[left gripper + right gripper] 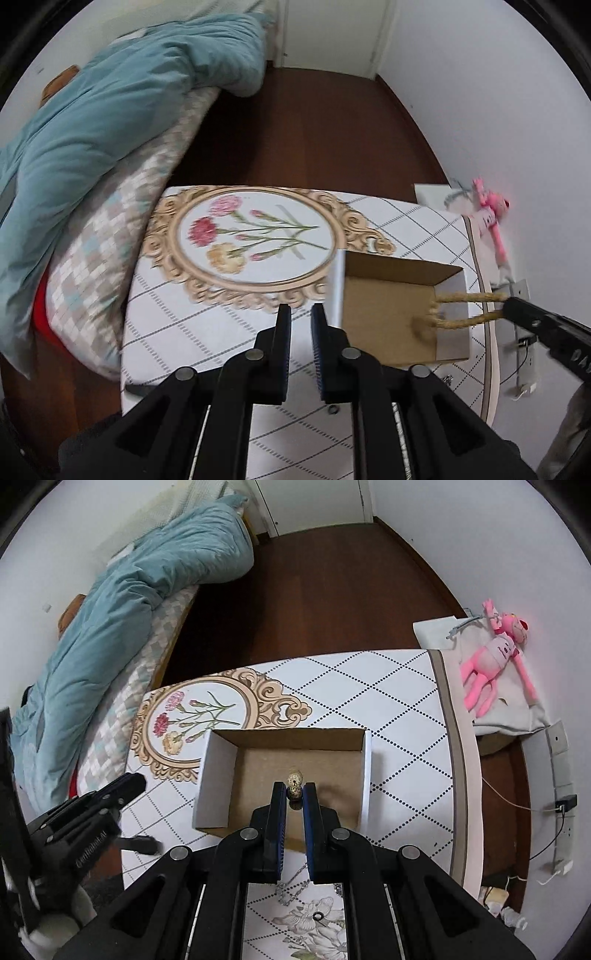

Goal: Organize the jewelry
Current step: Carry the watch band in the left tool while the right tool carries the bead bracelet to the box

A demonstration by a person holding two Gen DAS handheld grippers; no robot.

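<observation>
An open cardboard box [218,775] lies on the patterned table [388,709]. My right gripper [294,792] is shut on a small speckled bead pendant [294,781] and holds it over the box's inside. In the left wrist view a tan braided cord [465,308] hangs from the right gripper's tip [517,310] into the box [384,317]. My left gripper [301,314] is slightly open and empty, left of the box above the table. A silver chain [291,886] and a small dark ring [318,916] lie on the table under the right gripper.
A bed with a teal duvet [122,602] runs along the left. A pink plush toy [491,657] lies on a grey cloth right of the table. Dark wood floor [314,602] lies beyond. Cables and a socket strip [561,805] sit by the right wall.
</observation>
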